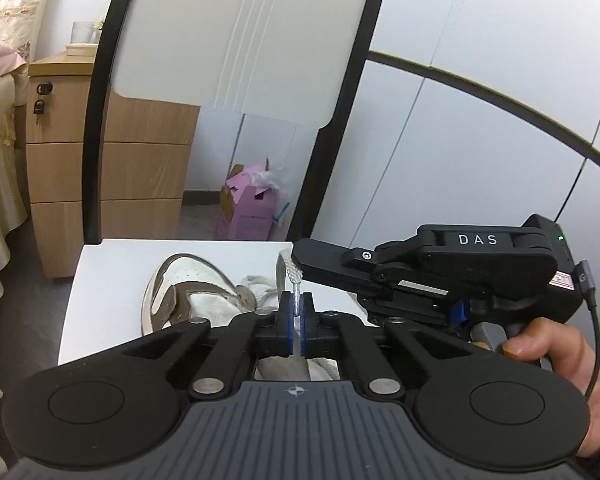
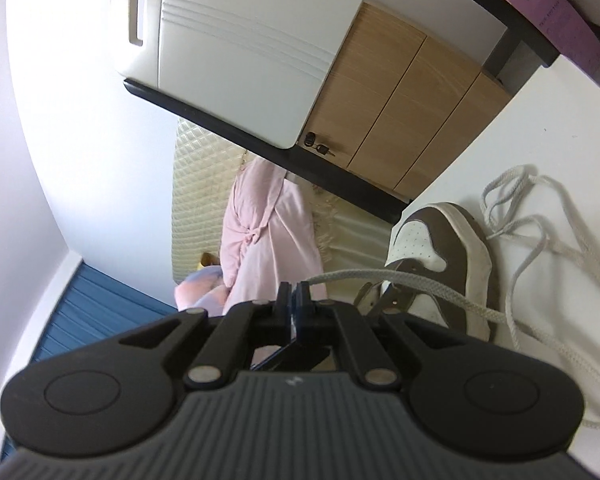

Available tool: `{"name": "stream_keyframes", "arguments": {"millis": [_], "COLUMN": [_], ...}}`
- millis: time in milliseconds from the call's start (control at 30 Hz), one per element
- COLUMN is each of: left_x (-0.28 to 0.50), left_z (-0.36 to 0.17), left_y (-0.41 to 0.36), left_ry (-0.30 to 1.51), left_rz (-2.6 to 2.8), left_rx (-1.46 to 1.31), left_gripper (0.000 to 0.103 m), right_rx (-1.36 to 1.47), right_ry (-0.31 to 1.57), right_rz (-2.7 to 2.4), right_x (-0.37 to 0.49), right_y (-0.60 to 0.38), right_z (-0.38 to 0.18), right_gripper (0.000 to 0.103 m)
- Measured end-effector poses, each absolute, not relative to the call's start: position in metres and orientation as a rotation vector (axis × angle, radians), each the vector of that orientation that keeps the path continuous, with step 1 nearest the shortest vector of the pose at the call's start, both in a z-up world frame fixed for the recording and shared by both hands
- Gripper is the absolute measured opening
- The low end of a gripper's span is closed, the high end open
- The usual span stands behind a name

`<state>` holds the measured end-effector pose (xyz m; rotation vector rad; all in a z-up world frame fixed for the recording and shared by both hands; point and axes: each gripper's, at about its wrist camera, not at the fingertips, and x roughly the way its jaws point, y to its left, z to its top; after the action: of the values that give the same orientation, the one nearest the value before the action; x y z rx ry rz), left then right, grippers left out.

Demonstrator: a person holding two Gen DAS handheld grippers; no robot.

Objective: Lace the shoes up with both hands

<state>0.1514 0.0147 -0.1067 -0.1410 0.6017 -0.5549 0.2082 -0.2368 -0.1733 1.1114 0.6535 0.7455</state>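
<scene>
A white and brown sneaker (image 1: 187, 292) lies on the white table (image 1: 99, 288); it also shows in the right wrist view (image 2: 436, 256). My left gripper (image 1: 297, 312) is shut on the clear plastic tip of the grey lace (image 1: 293, 276), held above the shoe. My right gripper (image 1: 300, 258) comes in from the right, its fingers shut on the same lace just above the tip. In the right wrist view my right gripper (image 2: 293, 300) is shut on the lace (image 2: 420, 284), which runs right to the shoe. Loose lace (image 2: 532, 216) loops over the table.
A chair with a black frame and white back (image 1: 235, 40) stands behind the table. A wooden drawer unit (image 1: 67, 168) and a pink box (image 1: 247, 212) stand on the floor beyond. A bed with pink cloth (image 2: 259, 232) is at the side.
</scene>
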Motion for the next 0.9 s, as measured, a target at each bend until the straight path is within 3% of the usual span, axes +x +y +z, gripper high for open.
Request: {"name": "stream_keyframes", "arguments": {"millis": [133,233,500,533,600,900], "left_x": [0.1513,0.1503,0.1488,0.1488,0.1489,0.1563], "left_z": [-0.1074,-0.1073,-0.1091,-0.1096,-0.11,-0.1055], "left_y": [0.0153,0.0147,0.0132,0.0126,0.013,0.0159], "left_ry": [0.604,0.603,0.62,0.623,0.625,0.632], "left_rz": [-0.563,-0.579,-0.61,-0.612,-0.613,-0.567], "left_rx": [-0.135,-0.125,-0.116,-0.112,-0.113,-0.082], "left_gripper": [0.003,0.003,0.003,0.003,0.003,0.005], "right_rx": [1.151,1.134,1.073,1.073,1.087,1.087], "right_ry": [0.669,0.692,0.75,0.751,0.743,0.717], "right_rz": [0.782,0.802,0.829,0.828,0.838,0.791], "right_x": [0.2096,0.2114,0.2113,0.2107,0.2104,0.2119], "right_y": [-0.2439,-0.2465,-0.2394,-0.2388,-0.2386,-0.2387], "right_z": [-0.175,-0.1739,-0.1757,-0.1762,-0.1775,-0.1782], "right_gripper": [0.01,0.026,0.026,0.026,0.006,0.003]}}
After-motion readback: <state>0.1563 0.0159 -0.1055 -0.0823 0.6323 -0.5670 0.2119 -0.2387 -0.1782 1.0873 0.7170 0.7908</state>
